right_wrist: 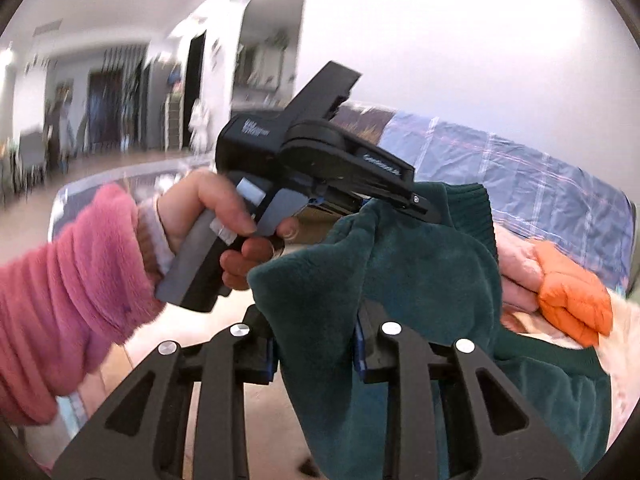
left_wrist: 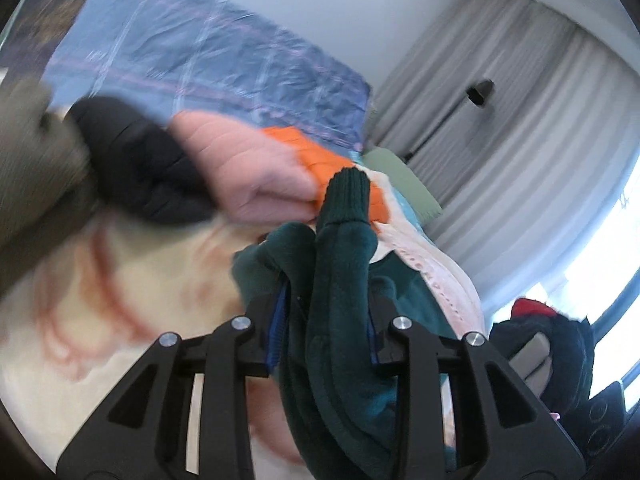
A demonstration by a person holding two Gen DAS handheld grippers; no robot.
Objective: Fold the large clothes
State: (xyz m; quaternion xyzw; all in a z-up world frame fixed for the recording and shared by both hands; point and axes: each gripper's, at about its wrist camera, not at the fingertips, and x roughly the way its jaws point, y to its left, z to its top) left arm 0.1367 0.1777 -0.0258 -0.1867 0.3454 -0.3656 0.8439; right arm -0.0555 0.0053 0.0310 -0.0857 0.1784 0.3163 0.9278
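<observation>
A dark green fleece garment (left_wrist: 344,280) with a ribbed knit cuff is clamped between the blue pads of the left gripper (left_wrist: 326,320) and, at six o'clock, of the right gripper (right_wrist: 316,354). It is held over quilted orange (right_wrist: 572,300) and pink (left_wrist: 248,168) clothes at three o'clock; the gripper lettering is too blurred to be read

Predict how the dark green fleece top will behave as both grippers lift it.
Probably floppy: the green fleece top drapes and bunches below the right gripper and the left gripper. It looks thick and plush, so probably not slippery. Its free ribbed cuff may swing or trail.
</observation>
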